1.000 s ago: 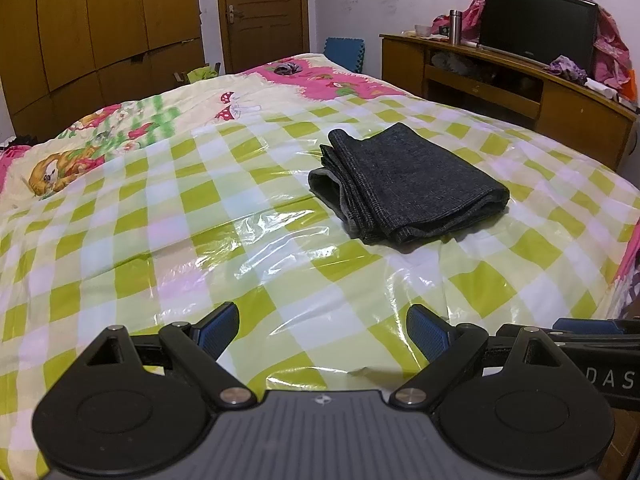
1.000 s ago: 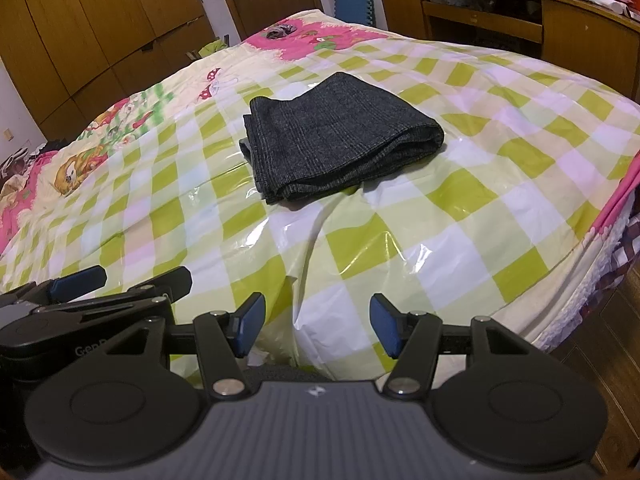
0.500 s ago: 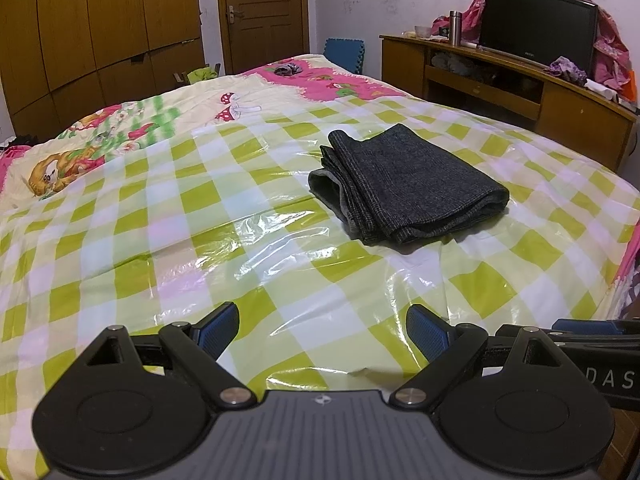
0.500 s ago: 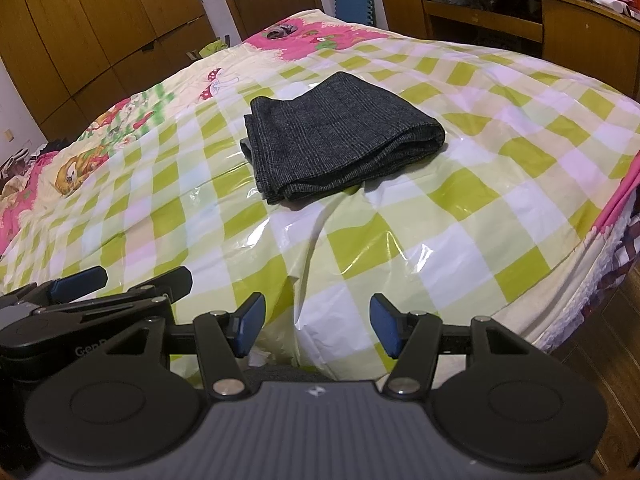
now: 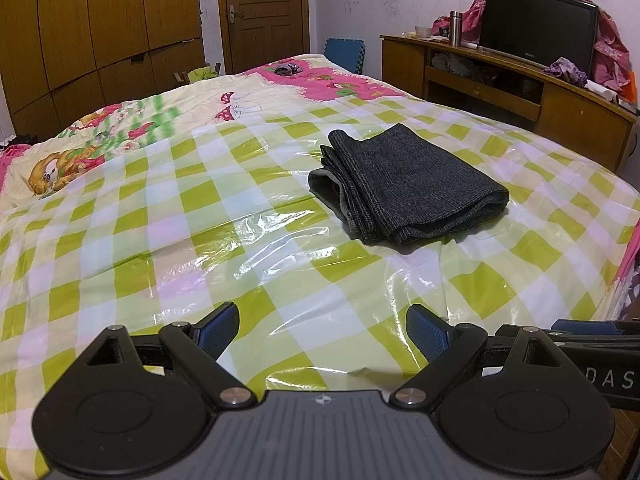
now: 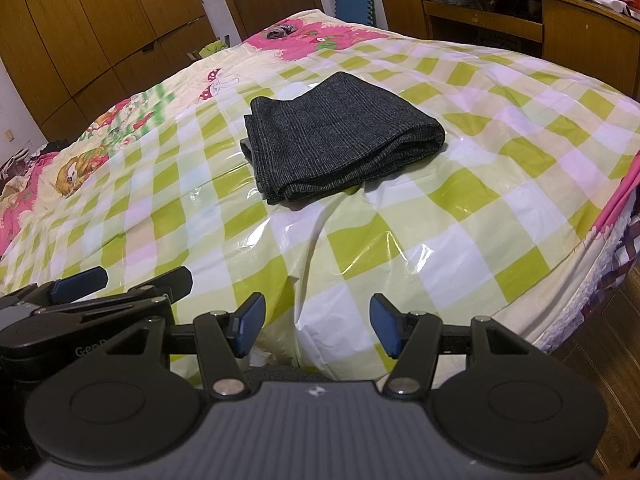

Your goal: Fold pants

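Pants (image 5: 404, 184): they lie in a thick folded stack on the plastic sheet (image 5: 248, 280) over the bed, well ahead of both tools and touching neither.
Left gripper (image 5: 322, 330): your jaws are spread and hold nothing; it hangs over the near edge of the sheet.
Right gripper (image 6: 316, 326): spread too, empty, low at the bed's near edge, just beside the left one.
Stage: by my reading the folding is as good as done; only a tidy-up is left, if any.
Loose side: the layered edges fan out on the stack's left; the right side is a rounded fold.
How to finish well: if you square it, come in from the left and nudge the fanned layers flush, with the other tool resting on top to hold the stack.
Watch: the sheet is glossy and wrinkled, so a push may slide the whole stack; press down, not sideways.
Otherwise: leave it alone and keep both tools clear.
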Tool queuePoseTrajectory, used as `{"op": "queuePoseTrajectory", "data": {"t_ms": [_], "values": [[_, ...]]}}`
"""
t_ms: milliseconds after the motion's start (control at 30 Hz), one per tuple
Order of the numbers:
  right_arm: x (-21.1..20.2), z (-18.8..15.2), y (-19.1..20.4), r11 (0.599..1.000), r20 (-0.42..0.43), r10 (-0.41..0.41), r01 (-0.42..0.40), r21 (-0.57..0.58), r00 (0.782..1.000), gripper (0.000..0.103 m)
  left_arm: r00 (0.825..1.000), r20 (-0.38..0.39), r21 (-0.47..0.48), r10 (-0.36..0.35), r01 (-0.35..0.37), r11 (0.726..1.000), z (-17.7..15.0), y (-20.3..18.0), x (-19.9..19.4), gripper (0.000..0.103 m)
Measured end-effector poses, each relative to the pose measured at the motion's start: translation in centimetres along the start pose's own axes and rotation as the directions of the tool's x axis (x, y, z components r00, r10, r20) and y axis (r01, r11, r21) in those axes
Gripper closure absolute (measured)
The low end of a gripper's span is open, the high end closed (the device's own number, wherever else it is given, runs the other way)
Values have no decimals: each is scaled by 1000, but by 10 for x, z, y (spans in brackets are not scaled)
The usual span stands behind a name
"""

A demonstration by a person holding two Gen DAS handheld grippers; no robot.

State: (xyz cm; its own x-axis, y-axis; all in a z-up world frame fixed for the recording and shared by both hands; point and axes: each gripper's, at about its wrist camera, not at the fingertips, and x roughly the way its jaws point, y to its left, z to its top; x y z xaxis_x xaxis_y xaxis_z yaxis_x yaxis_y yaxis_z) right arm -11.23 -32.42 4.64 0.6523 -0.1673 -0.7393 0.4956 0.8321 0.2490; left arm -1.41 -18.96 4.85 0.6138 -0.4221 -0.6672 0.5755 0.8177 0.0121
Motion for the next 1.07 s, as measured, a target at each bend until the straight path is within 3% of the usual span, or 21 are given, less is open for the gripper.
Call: {"op": "queuePoseTrajectory", "data": {"t_ms": [1067], "values": [[2,1,3,1000,3,4,-4,-5,1000,44,1000,-4,-26,-1,1,1000,1,4,1,4]]}}
